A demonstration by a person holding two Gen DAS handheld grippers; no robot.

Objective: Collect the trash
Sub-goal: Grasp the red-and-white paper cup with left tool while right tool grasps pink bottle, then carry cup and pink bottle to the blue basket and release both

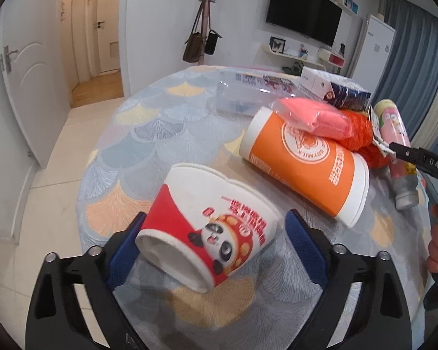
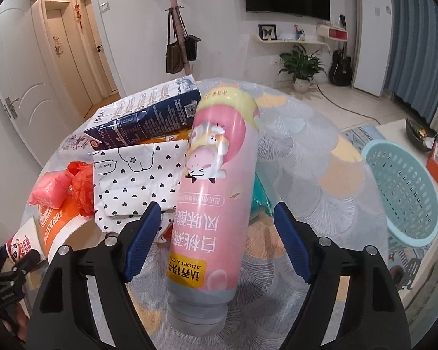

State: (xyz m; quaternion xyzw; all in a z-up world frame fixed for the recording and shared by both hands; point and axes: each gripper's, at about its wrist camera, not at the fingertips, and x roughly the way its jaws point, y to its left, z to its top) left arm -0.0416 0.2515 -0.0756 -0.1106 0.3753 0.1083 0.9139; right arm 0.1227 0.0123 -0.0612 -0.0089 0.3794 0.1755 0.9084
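Observation:
A red and white panda paper cup (image 1: 210,227) lies on its side between my left gripper's (image 1: 216,230) blue pads; the left pad touches it, the right pad stands just clear, so the jaws are open around it. An orange soy-milk cup (image 1: 303,163) lies behind it. A pink drink bottle (image 2: 216,180) lies between my right gripper's (image 2: 219,233) open fingers, untouched; it also shows in the left wrist view (image 1: 394,134). A teal basket (image 2: 406,195) stands right of the table.
On the round patterned table (image 1: 149,134): a pink packet (image 1: 315,116), orange-red mesh bag (image 1: 359,131), clear plastic box (image 1: 248,96), dark blue carton (image 2: 149,116), heart-print paper bag (image 2: 137,180). The right gripper's finger (image 1: 417,157) shows at the left view's edge.

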